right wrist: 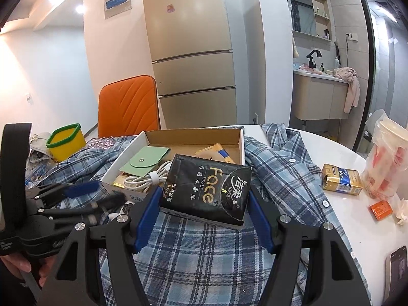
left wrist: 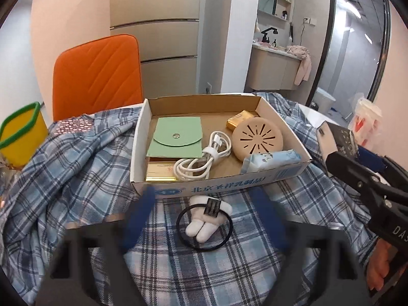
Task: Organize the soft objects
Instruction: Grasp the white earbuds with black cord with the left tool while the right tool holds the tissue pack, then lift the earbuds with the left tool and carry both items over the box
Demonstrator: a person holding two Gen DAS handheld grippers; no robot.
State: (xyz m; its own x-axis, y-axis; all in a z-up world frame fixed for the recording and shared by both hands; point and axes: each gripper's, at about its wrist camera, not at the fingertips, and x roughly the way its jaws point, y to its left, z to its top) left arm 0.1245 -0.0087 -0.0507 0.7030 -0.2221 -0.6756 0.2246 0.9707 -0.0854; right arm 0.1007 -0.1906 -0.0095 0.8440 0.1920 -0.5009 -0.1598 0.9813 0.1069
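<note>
**Two grippers over a plaid shirt, one loaded, one released**

The plaid shirt (right wrist: 275,178) is lying crumpled across the counter (right wrist: 339,158), draping toward its near edge and bunching under the cardboard box (left wrist: 142,137), which is sitting toward the counter's far edge. Because the cloth is loose beneath it, any tug on the shirt is likely to be dragging or tipping the box and spilling the green pouch (left wrist: 176,135), white cable (left wrist: 201,158) and round perforated disc (left wrist: 257,137).

The right gripper (right wrist: 204,204) is clenching its jaws on a black tissue pack (right wrist: 206,186), held above the shirt in front of the box. The pack is soft, so a squeeze is probably deforming it, and it may be slipping sideways during a carry.

The left gripper (left wrist: 204,219) is hanging with jaws released, straddling without touching a small white plush charm on a black hair tie (left wrist: 204,221) lying on the shirt just before the box's near wall. A closing grasp may be pinching shirt fabric along with the tie.

The left gripper's fingers are showing only as motion blur. The box's printed label is partly unreadable. A yellow bin (left wrist: 23,135) is being cut off at the counter's left edge, and its contents are hidden.
</note>
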